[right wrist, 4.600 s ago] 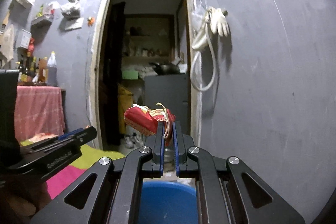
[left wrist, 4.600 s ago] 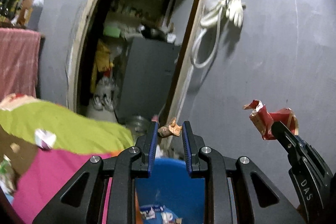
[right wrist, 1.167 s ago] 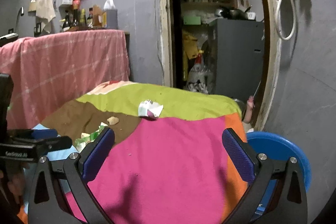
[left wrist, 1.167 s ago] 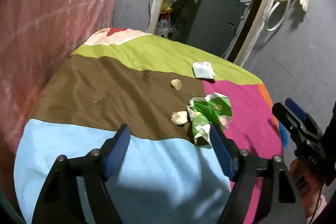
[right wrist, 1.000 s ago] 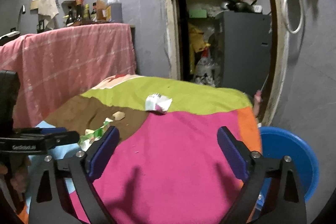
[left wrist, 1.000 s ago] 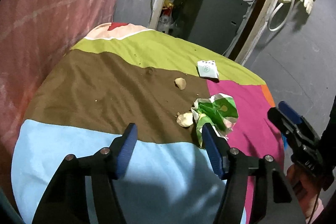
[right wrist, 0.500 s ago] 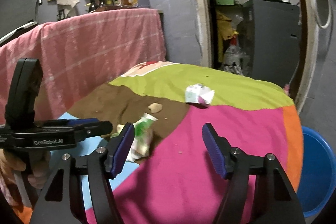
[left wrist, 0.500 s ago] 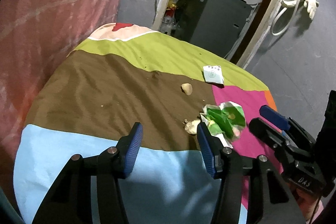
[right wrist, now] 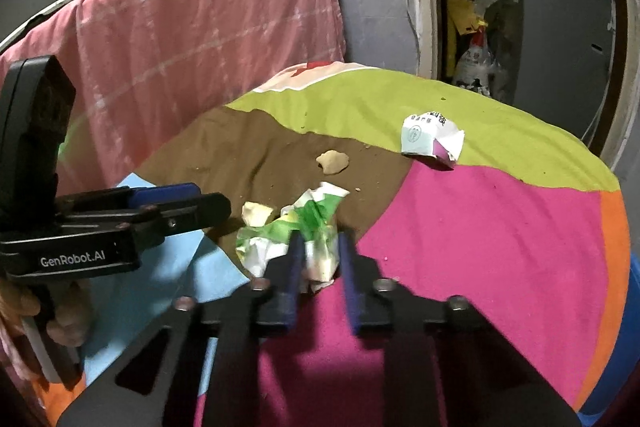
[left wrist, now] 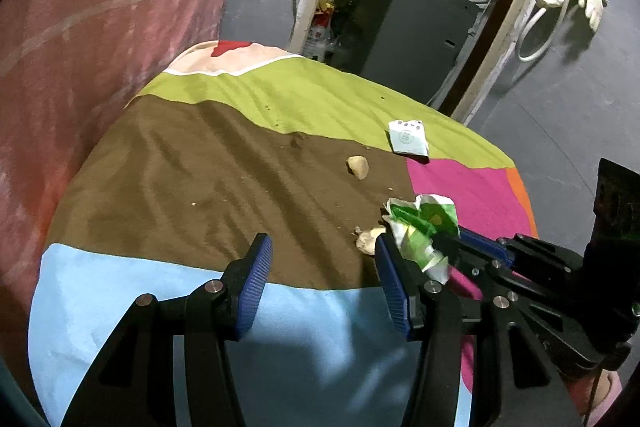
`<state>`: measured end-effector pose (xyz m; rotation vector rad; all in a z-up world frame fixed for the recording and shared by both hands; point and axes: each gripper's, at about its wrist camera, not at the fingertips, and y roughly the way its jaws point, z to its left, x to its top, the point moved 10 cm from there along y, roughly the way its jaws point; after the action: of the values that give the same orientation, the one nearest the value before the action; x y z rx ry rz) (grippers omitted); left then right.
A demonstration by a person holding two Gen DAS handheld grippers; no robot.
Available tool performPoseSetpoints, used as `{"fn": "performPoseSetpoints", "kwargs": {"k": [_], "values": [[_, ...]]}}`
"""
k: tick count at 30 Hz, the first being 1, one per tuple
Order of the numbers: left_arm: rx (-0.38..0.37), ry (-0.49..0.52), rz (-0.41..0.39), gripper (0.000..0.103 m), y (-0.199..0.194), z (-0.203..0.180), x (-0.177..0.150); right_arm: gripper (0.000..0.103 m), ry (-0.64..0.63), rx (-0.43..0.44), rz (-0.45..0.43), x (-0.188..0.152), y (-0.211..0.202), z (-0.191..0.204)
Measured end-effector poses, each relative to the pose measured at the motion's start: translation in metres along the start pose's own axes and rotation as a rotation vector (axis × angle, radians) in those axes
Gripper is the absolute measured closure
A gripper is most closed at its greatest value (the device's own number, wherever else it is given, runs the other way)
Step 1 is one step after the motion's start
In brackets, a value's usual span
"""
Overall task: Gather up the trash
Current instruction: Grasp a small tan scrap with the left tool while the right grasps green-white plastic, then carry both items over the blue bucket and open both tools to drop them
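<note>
A crumpled green and white wrapper (right wrist: 304, 227) lies on the round table's patchwork cloth (right wrist: 480, 235). My right gripper (right wrist: 319, 247) is down at it, its narrowed jaws standing either side of the wrapper's near edge; it also shows in the left wrist view (left wrist: 460, 243). My left gripper (left wrist: 320, 267) is open and empty above the brown patch, left of the wrapper (left wrist: 424, 223). A pale scrap (right wrist: 256, 213) lies beside the wrapper, another pale lump (right wrist: 333, 161) lies farther back, and a folded white paper packet (right wrist: 430, 141) lies on the green patch.
A blue bin (right wrist: 630, 339) stands low at the table's right edge. A pink cloth (right wrist: 192, 39) hangs over a counter behind the table. An open doorway with a grey cabinet (right wrist: 556, 27) is at the back right.
Both grippers came from above the blue bin, where they held scraps, to the table. The right gripper's jaws narrowed from wide open and closed in on the green wrapper. The left gripper's jaws narrowed a little.
</note>
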<state>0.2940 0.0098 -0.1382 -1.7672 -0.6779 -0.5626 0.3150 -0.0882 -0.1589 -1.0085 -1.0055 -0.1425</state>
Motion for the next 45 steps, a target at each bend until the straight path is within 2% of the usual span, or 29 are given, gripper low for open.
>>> {"fn": "performPoseSetpoints", "kwargs": {"k": [5, 8, 11, 16, 23, 28, 33, 38, 45], "values": [[-0.014, 0.052, 0.009, 0.059, 0.004, -0.013, 0.001, 0.099, 0.0, -0.055, -0.041, 0.001, -0.012, -0.014], [-0.012, 0.089, 0.03, 0.067, 0.013, -0.02, 0.001, 0.099, 0.02, -0.086, -0.061, -0.001, -0.021, -0.028], [-0.005, 0.118, 0.04, 0.068, 0.02, -0.025, 0.002, 0.099, 0.039, -0.102, -0.077, -0.002, -0.028, -0.038], [0.036, 0.171, 0.07, 0.086, 0.03, -0.029, -0.002, 0.099, 0.051, -0.105, -0.098, -0.002, -0.034, -0.043], [0.044, 0.179, 0.038, 0.087, 0.028, -0.033, -0.002, 0.1, 0.046, -0.131, -0.14, 0.0, -0.043, -0.048], [0.039, 0.166, -0.047, 0.087, 0.013, -0.046, 0.008, 0.1, 0.042, -0.176, -0.222, 0.003, -0.063, -0.053], [0.015, 0.184, -0.188, 0.087, -0.007, -0.078, 0.026, 0.1, 0.033, -0.243, -0.355, 0.015, -0.099, -0.06], [-0.031, 0.188, -0.336, 0.087, -0.027, -0.122, 0.045, 0.1, 0.04, -0.325, -0.484, 0.028, -0.142, -0.074], [-0.119, 0.23, -0.513, 0.087, -0.049, -0.202, 0.064, 0.1, 0.029, -0.505, -0.673, 0.035, -0.224, -0.108]]}}
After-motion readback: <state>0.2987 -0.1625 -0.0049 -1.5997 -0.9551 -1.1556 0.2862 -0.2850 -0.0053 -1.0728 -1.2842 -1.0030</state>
